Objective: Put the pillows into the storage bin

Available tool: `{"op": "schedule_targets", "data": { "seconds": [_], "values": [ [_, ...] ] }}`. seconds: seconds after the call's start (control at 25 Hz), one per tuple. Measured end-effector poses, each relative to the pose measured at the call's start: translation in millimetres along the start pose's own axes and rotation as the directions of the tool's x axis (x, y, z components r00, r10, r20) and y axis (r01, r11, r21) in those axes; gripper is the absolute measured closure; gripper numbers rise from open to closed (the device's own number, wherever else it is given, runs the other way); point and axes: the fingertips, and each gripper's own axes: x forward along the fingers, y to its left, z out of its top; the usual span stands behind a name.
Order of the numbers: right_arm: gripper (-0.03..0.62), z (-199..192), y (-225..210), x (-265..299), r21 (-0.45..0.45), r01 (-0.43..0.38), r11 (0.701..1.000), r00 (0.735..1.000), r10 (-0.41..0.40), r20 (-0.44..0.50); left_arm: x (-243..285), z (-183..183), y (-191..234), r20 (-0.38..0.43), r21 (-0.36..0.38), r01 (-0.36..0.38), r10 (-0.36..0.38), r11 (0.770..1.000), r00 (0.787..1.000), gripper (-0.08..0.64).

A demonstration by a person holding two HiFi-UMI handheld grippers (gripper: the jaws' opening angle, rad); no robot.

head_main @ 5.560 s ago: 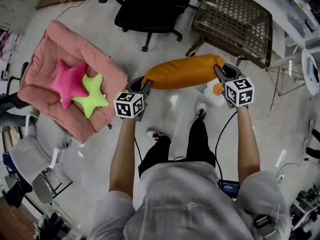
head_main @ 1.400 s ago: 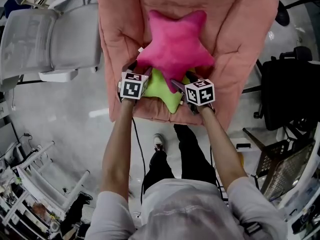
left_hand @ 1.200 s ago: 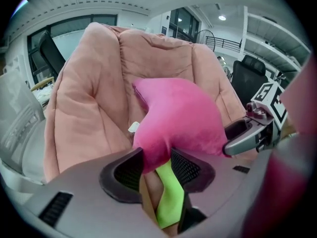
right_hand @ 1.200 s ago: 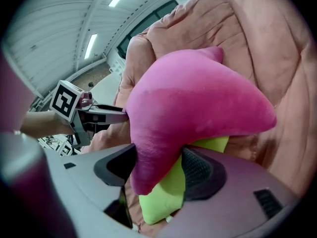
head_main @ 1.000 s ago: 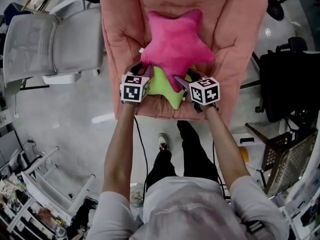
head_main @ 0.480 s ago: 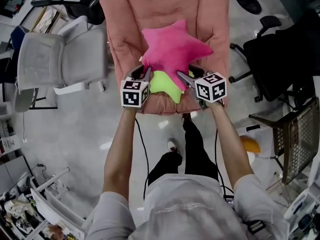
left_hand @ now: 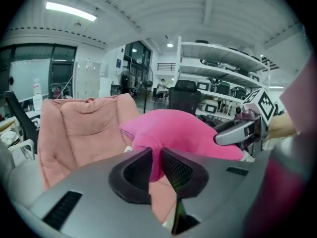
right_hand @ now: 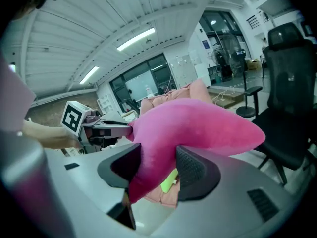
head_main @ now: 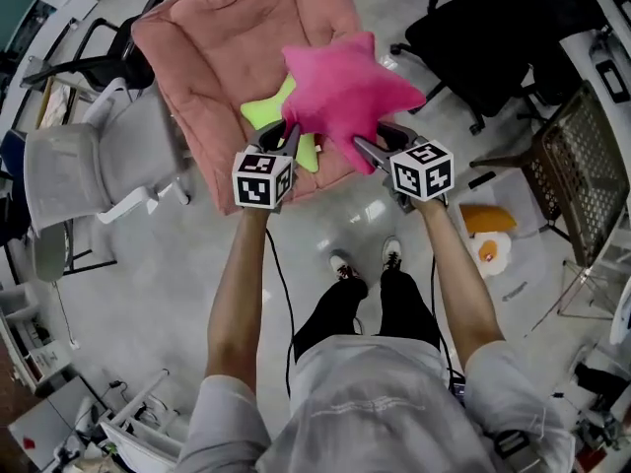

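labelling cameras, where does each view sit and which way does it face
Head view: on the person's head, looking down at the pink star-shaped plush pillow; forearms, legs, left gripper, right gripper show.
Left gripper view: on the left gripper, looking along its jaws, which just closed onto a pillow point; right gripper opposite.
Right gripper view: on the right gripper, jaws just closed onto another point; left gripper opposite.
Shared: pillow and pink padded chair in both gripper views.
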Motion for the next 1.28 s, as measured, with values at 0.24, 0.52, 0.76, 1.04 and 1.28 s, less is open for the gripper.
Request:
{"op": "schedule_targets", "data": {
  "seconds": [0.24,0.52,0.76,1.04,1.28],
  "values": [
    [0.354,-46,-59,-118,0.091,0.158,0.983,0.986,-0.163,0.039,49,2,-130,-0.041,0.053,0.192,-0.19,0.98,0.981,0.494],
    [0.356,-139,-130,-270,0.238,0.302,0.923,0.944,-0.324,0.058,104,-25,-312,-0.133,0.124,0.379,-0.363,0.917,0.922,0.494],
    [0.356,-225,-185,-391,0.36,0.381,0.852,0.904,-0.425,0.049,144,-60,-465,-0.24,0.159,0.511,-0.469,0.845,0.85,0.492],
    [0.356,-333,-237,-508,0.466,0.469,0.75,0.849,-0.528,-0.004,183,-126,-620,-0.358,0.148,0.641,-0.563,0.753,0.745,0.491],
    [0.355,-427,-260,-575,0.567,0.524,0.635,0.799,-0.597,-0.07,206,-189,-723,-0.452,0.139,0.732,-0.615,0.666,0.646,0.489]
  ]
}}
